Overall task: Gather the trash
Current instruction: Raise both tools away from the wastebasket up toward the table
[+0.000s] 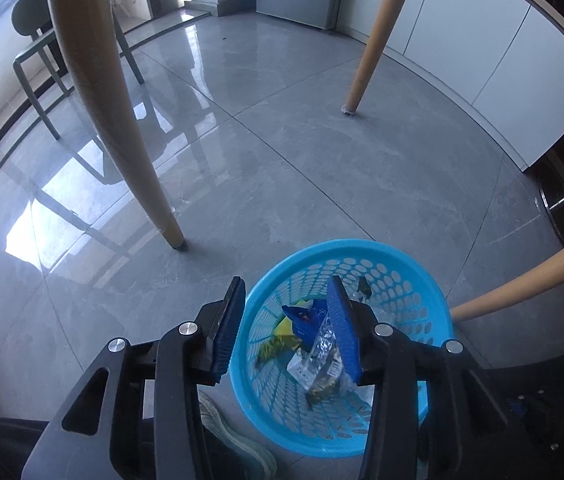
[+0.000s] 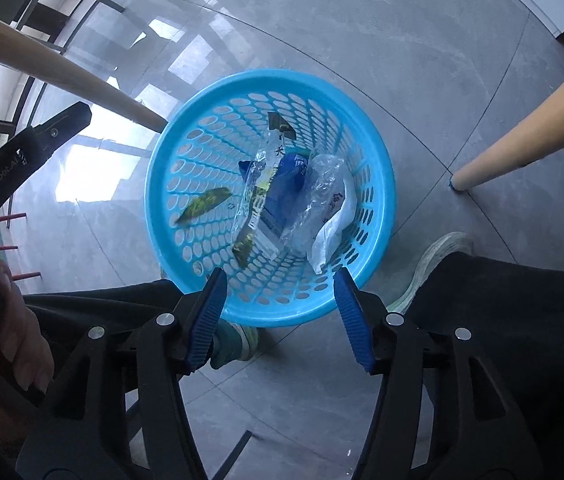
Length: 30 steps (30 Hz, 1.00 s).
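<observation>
The trash lies inside the blue basket [image 2: 377, 184], which stands on the grey tiled floor [image 1: 321, 160] between wooden legs [image 1: 114, 120]: a clear plastic wrapper [image 2: 317, 196], a dark blue packet [image 2: 287, 182], a long printed sleeve [image 2: 260, 192], a white paper scrap [image 2: 331, 232] and a small green wrapper [image 2: 202, 206] against the perforated wall.

Both tongs hang over the basket, pointing steeply down. The left tongs [image 1: 285, 328] stand open; a clear wrapper [image 1: 323, 354] shows just beside the right-hand pad, and I cannot tell whether it clings to the pad or lies below. The right tongs [image 2: 280, 316] are open and empty, above the near rim.

The risk, as I judge it: light film could stick to a pad and lift out again when the tongs withdraw, or a pad could catch the rim and tip the light basket.

The basket's floor is mostly covered, so what lies beneath is hidden. A shoe [image 2: 238, 344] and dark trousers [image 2: 501, 320] crowd the near side; print on the packets is unreadable.
</observation>
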Each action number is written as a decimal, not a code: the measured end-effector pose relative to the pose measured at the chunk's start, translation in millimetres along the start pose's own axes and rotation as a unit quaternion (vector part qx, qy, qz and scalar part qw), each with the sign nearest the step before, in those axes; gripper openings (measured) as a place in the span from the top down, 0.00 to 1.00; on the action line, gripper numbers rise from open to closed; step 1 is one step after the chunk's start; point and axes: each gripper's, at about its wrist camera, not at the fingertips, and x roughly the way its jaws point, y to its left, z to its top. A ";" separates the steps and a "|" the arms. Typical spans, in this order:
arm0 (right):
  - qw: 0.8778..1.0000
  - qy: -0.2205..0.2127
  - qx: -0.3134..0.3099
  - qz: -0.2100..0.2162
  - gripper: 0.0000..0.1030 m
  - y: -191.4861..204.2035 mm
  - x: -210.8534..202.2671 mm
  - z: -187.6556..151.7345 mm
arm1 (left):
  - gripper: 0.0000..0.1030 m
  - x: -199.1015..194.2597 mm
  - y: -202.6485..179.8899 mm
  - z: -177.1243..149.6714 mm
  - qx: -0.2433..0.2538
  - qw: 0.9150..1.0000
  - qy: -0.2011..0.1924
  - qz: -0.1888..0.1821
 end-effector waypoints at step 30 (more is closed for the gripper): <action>0.991 -0.120 -0.062 -0.016 0.26 7.7 -150.2 -89.8 | 0.44 -158.1 13.7 -79.2 -0.004 0.997 -0.016 -0.070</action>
